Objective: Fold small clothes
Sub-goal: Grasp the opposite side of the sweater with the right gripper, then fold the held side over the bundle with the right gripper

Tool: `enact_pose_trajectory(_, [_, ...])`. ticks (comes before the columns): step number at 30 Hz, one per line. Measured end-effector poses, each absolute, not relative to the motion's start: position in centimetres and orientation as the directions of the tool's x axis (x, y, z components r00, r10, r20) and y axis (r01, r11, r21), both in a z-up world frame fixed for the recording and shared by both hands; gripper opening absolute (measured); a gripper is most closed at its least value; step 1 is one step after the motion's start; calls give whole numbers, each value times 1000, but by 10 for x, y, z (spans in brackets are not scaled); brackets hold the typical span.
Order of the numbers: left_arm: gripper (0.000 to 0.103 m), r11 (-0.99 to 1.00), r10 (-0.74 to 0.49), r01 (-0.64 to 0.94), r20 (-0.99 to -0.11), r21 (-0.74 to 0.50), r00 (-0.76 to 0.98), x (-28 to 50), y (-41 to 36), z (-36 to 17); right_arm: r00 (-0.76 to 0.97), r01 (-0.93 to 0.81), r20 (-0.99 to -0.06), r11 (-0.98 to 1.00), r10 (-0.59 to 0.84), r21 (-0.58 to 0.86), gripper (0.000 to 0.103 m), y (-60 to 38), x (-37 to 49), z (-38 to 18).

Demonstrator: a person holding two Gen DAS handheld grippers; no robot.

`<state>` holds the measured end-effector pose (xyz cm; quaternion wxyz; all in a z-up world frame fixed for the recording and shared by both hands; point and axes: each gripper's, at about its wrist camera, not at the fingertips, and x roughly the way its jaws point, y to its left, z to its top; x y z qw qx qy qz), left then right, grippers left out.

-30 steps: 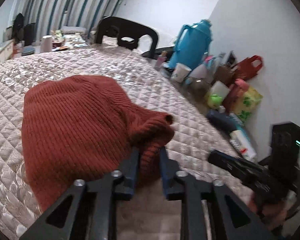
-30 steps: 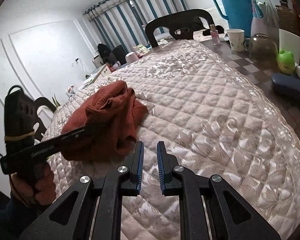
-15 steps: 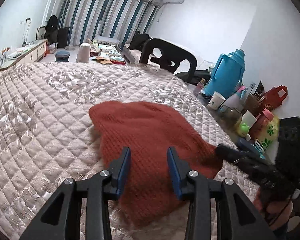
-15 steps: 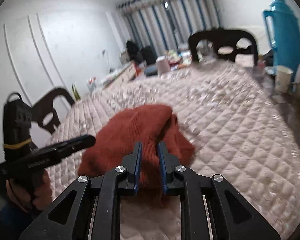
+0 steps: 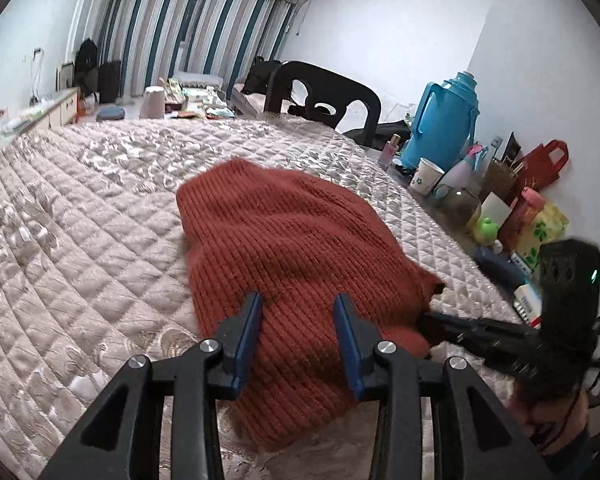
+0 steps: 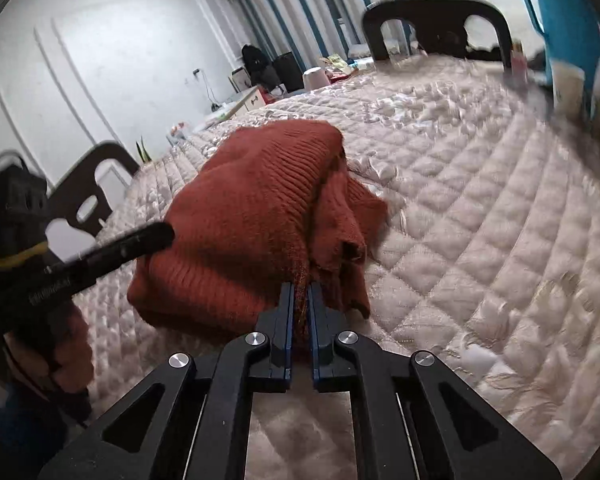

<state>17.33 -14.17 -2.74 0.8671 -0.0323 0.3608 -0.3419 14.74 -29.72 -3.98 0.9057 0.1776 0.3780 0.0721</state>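
Sweater (image 5: 300,248): rust ribbed knit, bunched | quilt (image 5: 80,240): diamond-stitched | left gripper (image 5: 298,320) jaws apart | right gripper (image 6: 299,312) pinching hem

Left gripper spread, right gripper pinched.

The left gripper (image 5: 298,312) hovers low with its jaws wide apart, its fingers (image 5: 248,320) clamping nothing. The right gripper (image 6: 301,292) reaches forward with its jaws nearly together, nipping a fold of the sweater (image 6: 256,216). A hand (image 6: 66,354) grips the left tool's handle.
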Motion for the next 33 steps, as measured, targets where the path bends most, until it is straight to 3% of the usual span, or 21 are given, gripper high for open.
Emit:
enact_pose_trajectory(6, [40,765,-625,560,-572,-317,531,174,-131,-7,797,12,-580,956,168,293,11,-296,133,9])
enact_pose_trajectory(10, [40,763,-632,554,-564,-334,531,183,-134,-3,828,-34,-528,957,188,287,11,-286,145,30])
enact_pose_trajectory(13, [40,750,-634,576,-602,-325,486,176,-143,-18,795,-69,-568,963,211,261,11,-273,166,19])
enact_pose_trajectory(16, [40,756,-611,599,-611,-264,502,160,-146,-34,720,-34,-673,977,169,209,10,-269,181,-18])
enact_pose_trajectory(19, [40,764,-592,604,-617,-226,518,155,-149,-31,730,-38,-653,966,200,254,9,-281,175,-27])
enact_pose_trajectory(24, [40,766,-611,579,-595,-279,522,176,-140,-7,750,-47,-629,966,203,256,11,-279,176,-3])
enact_pose_trajectory(27, [40,816,-548,528,-608,-236,575,197,-146,3,780,-53,-596,969,192,243,12,-277,187,17])
enact_pose_trajectory(33, [40,846,-484,488,-690,-213,538,238,-173,-28,717,-18,-674,972,176,235,12,-278,248,-8])
